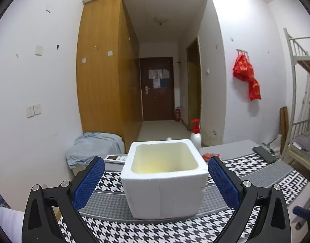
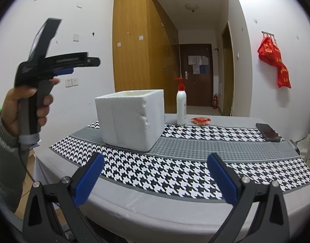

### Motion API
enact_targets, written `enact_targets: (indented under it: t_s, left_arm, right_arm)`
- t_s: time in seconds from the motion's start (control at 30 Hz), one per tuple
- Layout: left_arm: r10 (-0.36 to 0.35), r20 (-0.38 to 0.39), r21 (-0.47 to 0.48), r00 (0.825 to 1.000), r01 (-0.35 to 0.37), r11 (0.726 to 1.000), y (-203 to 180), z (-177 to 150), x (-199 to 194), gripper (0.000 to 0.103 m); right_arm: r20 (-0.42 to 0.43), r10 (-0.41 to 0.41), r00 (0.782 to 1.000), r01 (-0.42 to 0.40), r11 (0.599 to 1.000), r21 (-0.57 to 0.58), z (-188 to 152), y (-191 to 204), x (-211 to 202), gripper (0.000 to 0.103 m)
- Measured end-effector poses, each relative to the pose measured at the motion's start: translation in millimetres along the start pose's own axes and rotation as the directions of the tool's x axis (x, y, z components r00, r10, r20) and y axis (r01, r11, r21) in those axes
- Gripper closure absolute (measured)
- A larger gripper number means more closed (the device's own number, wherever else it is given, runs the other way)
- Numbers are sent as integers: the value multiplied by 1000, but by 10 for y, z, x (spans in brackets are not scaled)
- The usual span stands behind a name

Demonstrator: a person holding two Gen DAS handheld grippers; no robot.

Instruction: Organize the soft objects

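Note:
A white foam box (image 1: 163, 192) stands on the houndstooth cloth (image 1: 175, 230), its top uncovered. The pale yellow inside shows nothing lying in it. My left gripper (image 1: 156, 162) is open, level with the box's top and a little short of it, with nothing between the blue pads (image 1: 88, 182). In the right wrist view a hand holds the left gripper (image 2: 90, 61) up in the air, left of the box (image 2: 130, 119). My right gripper (image 2: 156, 156) hangs open and empty over the table's near edge. A small red packet (image 2: 201, 120) lies behind the box.
A white pump bottle with a red top (image 2: 181, 105) stands behind the box. A dark phone (image 2: 268, 132) lies at the table's right edge. A white remote-like device (image 1: 115, 159) lies left of the box, and a pale blue cloth (image 1: 94, 147) is heaped beyond it.

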State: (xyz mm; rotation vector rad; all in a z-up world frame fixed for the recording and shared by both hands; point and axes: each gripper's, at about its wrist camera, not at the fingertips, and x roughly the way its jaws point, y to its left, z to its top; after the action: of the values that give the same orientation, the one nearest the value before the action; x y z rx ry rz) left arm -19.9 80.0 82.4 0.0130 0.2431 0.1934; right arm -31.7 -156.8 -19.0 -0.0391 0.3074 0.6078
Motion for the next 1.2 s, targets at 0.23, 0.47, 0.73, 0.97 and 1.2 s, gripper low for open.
enact_targets:
  t_s: [0.23, 0.47, 0.73, 0.97, 1.2]
  left_arm:
    - [3, 50, -33, 999, -1, 999, -20, -169, -351, 1]
    - [34, 41, -31, 999, -33, 999, -151, -537, -532, 1]
    - [56, 33, -76, 998, -53, 996, -212, -881, -790, 1]
    - [43, 44, -99, 998, -39, 994, -298, -1154, -1026, 1]
    - [36, 37, -92, 999, -32, 995, -343, -1290, -1126, 1]
  right_arm:
    - [11, 12, 1000, -12, 1000, 11, 5, 8, -53, 0]
    - [33, 12, 999, -12, 1000, -2, -22, 26, -126, 0]
    - [67, -24, 997, 23, 1000, 21, -67, 25, -267, 0]
    - [77, -51, 996, 48, 998, 36, -197, 46, -377, 0]
    - [86, -66, 994, 64, 998, 20, -269, 85, -475, 0]
